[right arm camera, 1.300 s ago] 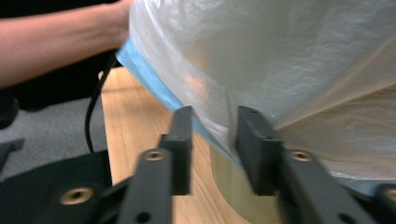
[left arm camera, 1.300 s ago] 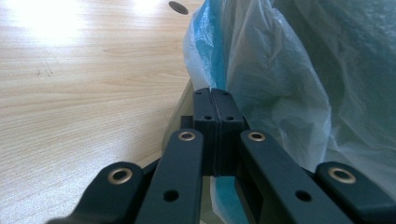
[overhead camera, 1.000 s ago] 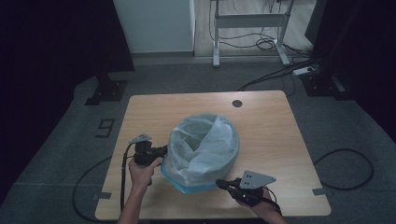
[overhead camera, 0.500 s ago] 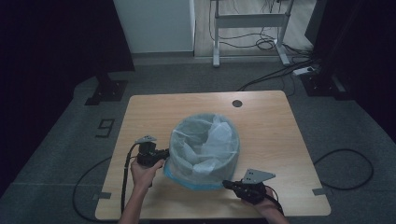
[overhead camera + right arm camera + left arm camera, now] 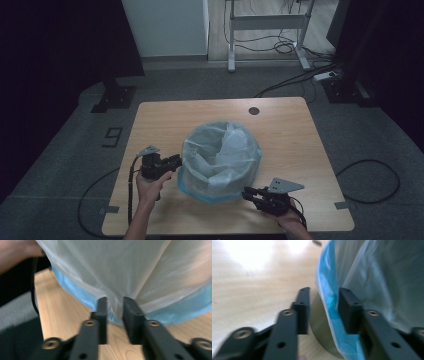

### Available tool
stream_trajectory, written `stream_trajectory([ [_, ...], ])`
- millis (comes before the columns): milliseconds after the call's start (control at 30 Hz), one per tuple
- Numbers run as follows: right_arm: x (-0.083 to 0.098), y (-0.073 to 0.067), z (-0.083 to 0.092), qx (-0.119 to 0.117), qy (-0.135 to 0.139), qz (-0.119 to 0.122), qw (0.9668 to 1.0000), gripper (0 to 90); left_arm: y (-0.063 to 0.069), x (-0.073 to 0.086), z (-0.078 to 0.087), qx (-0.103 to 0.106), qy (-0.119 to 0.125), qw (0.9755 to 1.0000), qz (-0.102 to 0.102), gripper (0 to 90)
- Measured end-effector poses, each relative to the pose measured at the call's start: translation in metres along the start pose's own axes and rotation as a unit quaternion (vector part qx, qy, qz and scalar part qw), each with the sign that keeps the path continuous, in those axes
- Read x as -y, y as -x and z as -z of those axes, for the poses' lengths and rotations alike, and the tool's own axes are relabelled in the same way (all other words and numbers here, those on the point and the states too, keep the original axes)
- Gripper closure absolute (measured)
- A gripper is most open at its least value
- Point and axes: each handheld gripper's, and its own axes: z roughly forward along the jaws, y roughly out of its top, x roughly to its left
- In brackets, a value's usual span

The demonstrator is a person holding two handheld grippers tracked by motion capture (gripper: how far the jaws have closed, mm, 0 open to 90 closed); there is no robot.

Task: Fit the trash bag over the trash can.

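Observation:
A round bin (image 5: 220,187) lined with a translucent white and blue bag (image 5: 222,150) stands in the middle of the wooden table (image 5: 290,130). My left gripper (image 5: 175,161) is at the bin's left side. Its jaws have just been opening and stand apart in the left gripper view (image 5: 323,293), with the bag's blue edge (image 5: 329,300) between them, lying along the right-hand jaw. My right gripper (image 5: 246,192) is at the bin's front right. Its jaws (image 5: 115,302) have also just been opening. A loose fold of bag film (image 5: 116,293) hangs in the gap.
A dark round grommet (image 5: 254,110) sits near the table's far edge. Behind the table stand a metal desk frame (image 5: 265,25) and floor cables (image 5: 370,175). Each gripper's cable trails off the table's front edge.
The bag's rim looked stretched and tilted a second ago; now it sits rounder over the bin. My right gripper has shifted a little to the right along the front edge.

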Motion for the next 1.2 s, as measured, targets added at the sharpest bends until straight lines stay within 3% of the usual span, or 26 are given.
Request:
stream_trajectory([
  [67, -0.002, 0.0, 0.006, 0.006, 0.017, -0.007, 0.9998, 57.1, -0.002, -0.001, 0.008, -0.002, 0.01, 0.9999, -0.006, 46.7],
  [100, -0.002, 0.0, 0.006, 0.006, 0.017, -0.007, 0.9998, 57.1, -0.002, -0.001, 0.008, -0.002, 0.01, 0.9999, -0.006, 44.3],
  [267, -0.006, 0.003, 0.022, 0.024, 0.05, -0.014, 0.9984, 42.6, -0.001, -0.003, 0.028, 0.005, 0.035, 0.9989, -0.032, 38.9],
  [367, -0.004, 0.008, 0.03, 0.03, 0.056, -0.018, 0.9978, 38.7, 0.003, -0.01, 0.04, 0.022, 0.045, 0.9963, -0.07, 37.8],
  [467, -0.002, 0.013, 0.039, 0.037, 0.061, -0.021, 0.9973, 36.9, 0.006, -0.017, 0.045, 0.04, 0.053, 0.9933, -0.095, 36.7],
  [500, -0.001, 0.015, 0.042, 0.038, 0.062, -0.022, 0.9971, 36.8, 0.006, -0.017, 0.045, 0.04, 0.053, 0.9933, -0.095, 36.4],
  [600, 0.0, 0.019, 0.047, 0.04, 0.065, -0.024, 0.9968, 36.4, 0.008, -0.024, 0.047, 0.064, 0.057, 0.9898, -0.114, 36.1],
  [667, 0.002, 0.027, 0.053, 0.05, 0.068, -0.028, 0.9961, 35.9, 0.011, -0.032, 0.045, 0.084, 0.052, 0.9861, -0.134, 35.8],
  [700, 0.002, 0.027, 0.053, 0.05, 0.068, -0.028, 0.9961, 35.9, 0.011, -0.032, 0.045, 0.084, 0.052, 0.9861, -0.134, 35.6],
  [833, 0.004, 0.037, 0.057, 0.061, 0.066, -0.039, 0.9952, 35.2, 0.019, -0.045, 0.04, 0.11, 0.038, 0.9795, -0.164, 35.5],
  [867, 0.004, 0.038, 0.057, 0.062, 0.066, -0.04, 0.9951, 35.2, 0.019, -0.045, 0.04, 0.11, 0.038, 0.9795, -0.164, 35.5],
  [933, 0.005, 0.04, 0.059, 0.064, 0.066, -0.044, 0.9947, 35.3, 0.022, -0.052, 0.036, 0.126, 0.03, 0.9767, -0.171, 36.6],
  [1200, 0.006, 0.044, 0.062, 0.068, 0.072, -0.051, 0.9938, 36.4, 0.027, -0.07, 0.023, 0.144, 0.017, 0.9726, -0.182, 36.8],
])
